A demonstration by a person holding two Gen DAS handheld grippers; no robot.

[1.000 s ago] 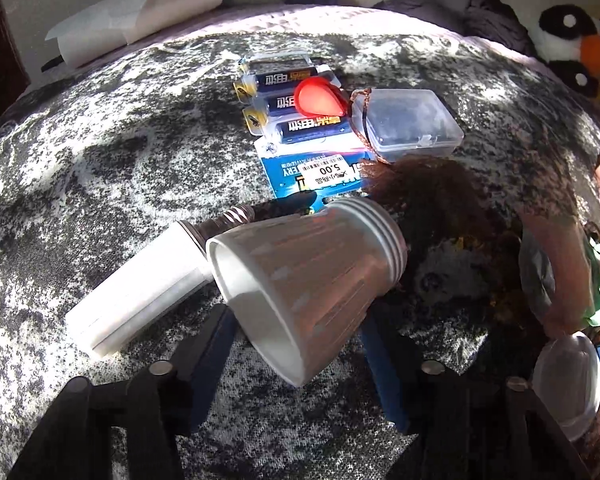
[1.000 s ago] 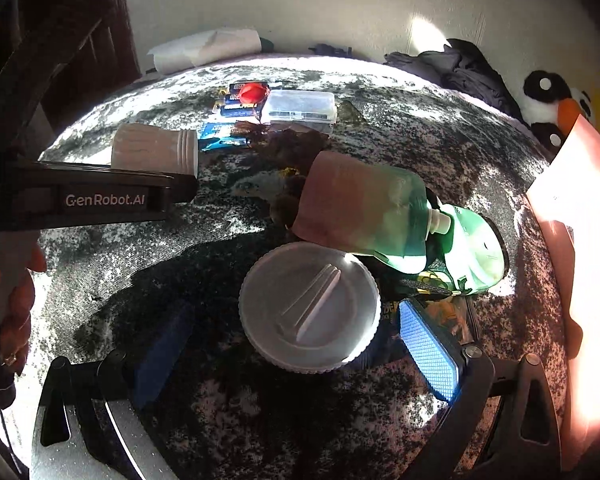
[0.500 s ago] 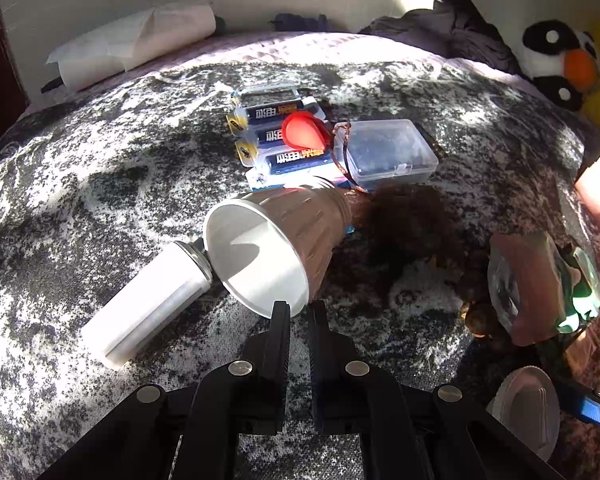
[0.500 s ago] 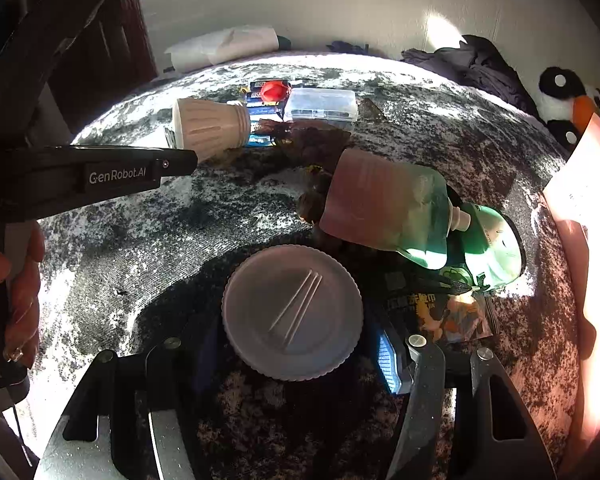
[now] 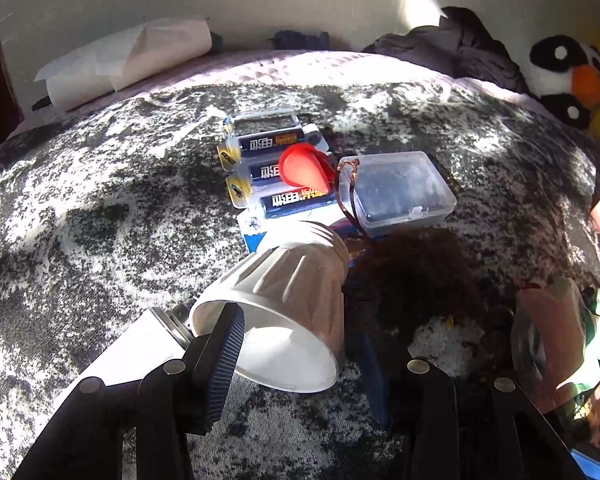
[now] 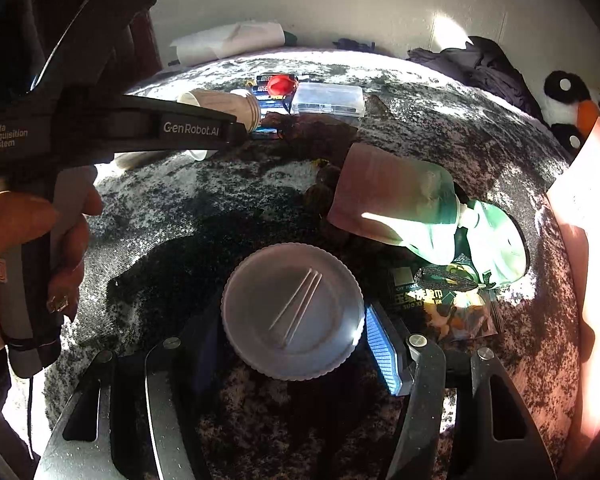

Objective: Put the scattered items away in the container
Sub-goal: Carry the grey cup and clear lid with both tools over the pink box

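Both claws are low over the bed [image 5: 100, 184], which has a dark grey and white mottled cover. My left claw [image 5: 300, 356] is spread open around the wide mouth of a white ribbed cup-shaped container [image 5: 284, 300]. This container lies on its side with the mouth toward the camera. One finger [image 5: 224, 360] overlaps the left part of the rim and the other finger is at the right side; I cannot tell if the pads touch the container. Just behind the left finger lies a white tube with a metal screw end [image 5: 140, 356], close against the container.

My right claw [image 6: 296, 340] is also released. Its fingers stand on both sides of a round white lid [image 6: 292, 312], which lies flat on the bed, and the blue pad [image 6: 382, 352] at the right is just beside the lid edge, but I do not see a firm grip.

Farther back in the left view there is a blister pack of batteries [image 5: 276, 172] with a red teardrop-shaped piece [image 5: 304, 168] on it, and a clear plastic box [image 5: 396, 196] just beside them. A brown cord [image 5: 350, 192] hangs over the box corner. Near the right claw lies a pink and green pouch with a spout [image 6: 404, 204], and a small printed packet [image 6: 448, 308] is beside it. At the far edge I see a penguin plush toy [image 5: 564, 80], dark clothes [image 5: 452, 52] and a roll of white paper [image 5: 128, 60].
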